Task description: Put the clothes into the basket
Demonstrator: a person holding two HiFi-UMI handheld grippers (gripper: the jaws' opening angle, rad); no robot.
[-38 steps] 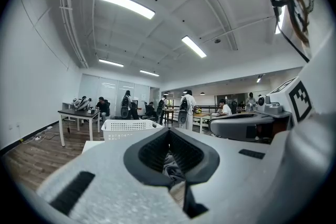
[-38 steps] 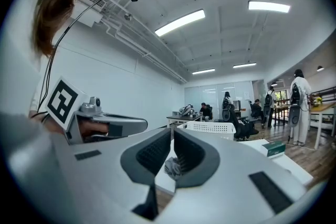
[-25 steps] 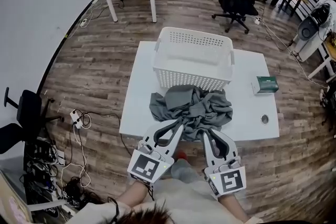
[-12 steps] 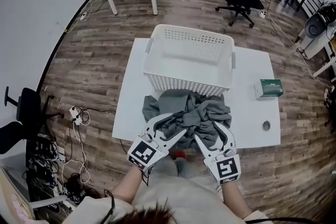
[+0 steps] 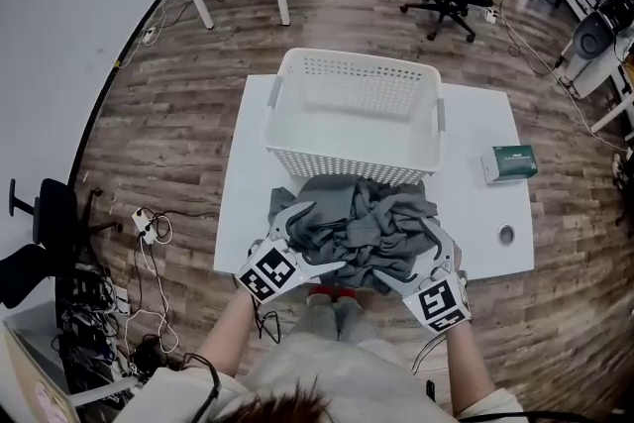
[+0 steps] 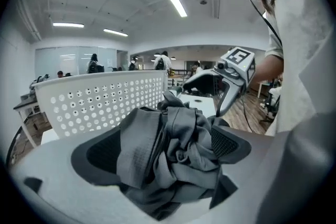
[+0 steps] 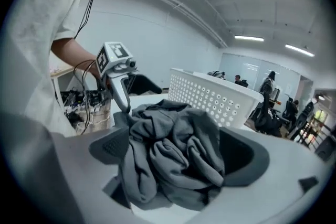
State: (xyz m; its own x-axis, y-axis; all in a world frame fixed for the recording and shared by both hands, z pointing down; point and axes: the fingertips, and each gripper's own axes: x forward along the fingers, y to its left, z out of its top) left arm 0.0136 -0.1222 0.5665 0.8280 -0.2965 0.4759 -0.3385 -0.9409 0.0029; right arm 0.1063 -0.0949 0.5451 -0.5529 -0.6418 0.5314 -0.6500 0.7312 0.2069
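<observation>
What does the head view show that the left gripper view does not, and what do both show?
Only the head view: the green box, and that nothing lies inside the white basket. Only the left gripper view: the ceiling lights overhead. Both: the basket's perforated near wall and the grey clothes heaped in front of it.

From here the grey clothes (image 5: pixel 362 228) hide the foot of the basket (image 5: pixel 352 152) on its near wall. Print on the green box (image 5: pixel 512 161) is too small to read. The person (image 5: pixel 327 381) is cut off at the bottom edge.
</observation>
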